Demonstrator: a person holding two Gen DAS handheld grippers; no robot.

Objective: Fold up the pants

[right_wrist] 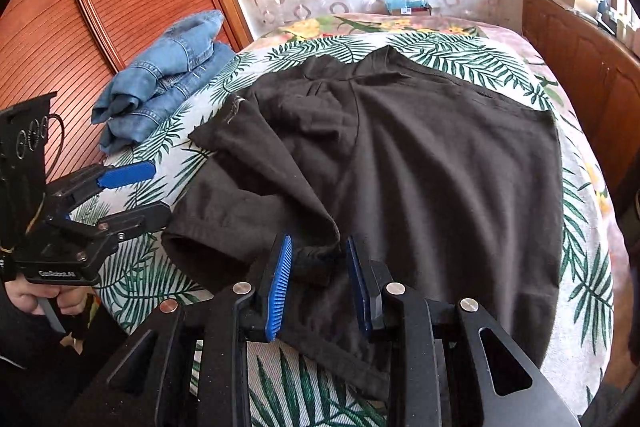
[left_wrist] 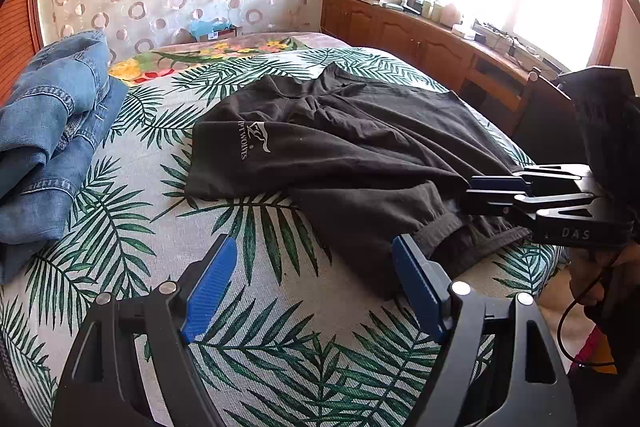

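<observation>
Spread across the leaf-print bed (left_wrist: 120,155): black pants (right_wrist: 440,167), long axis running away from both tongs. Nearer, right tongs (right_wrist: 320,279), half-open astride a bunched cuff, not yet pinching. Left tongs (left_wrist: 316,291) wide open, empty, just beside the leg.

You have one pair of black pants (right_wrist: 420,167) spread mid-frame on one bed (left_wrist: 248,359). One pile of folded blue denim (left_wrist: 52,131) sits at the left edge of the left wrist view. You hold two grippers: left gripper (left_wrist: 312,287), right gripper (right_wrist: 320,279).
</observation>
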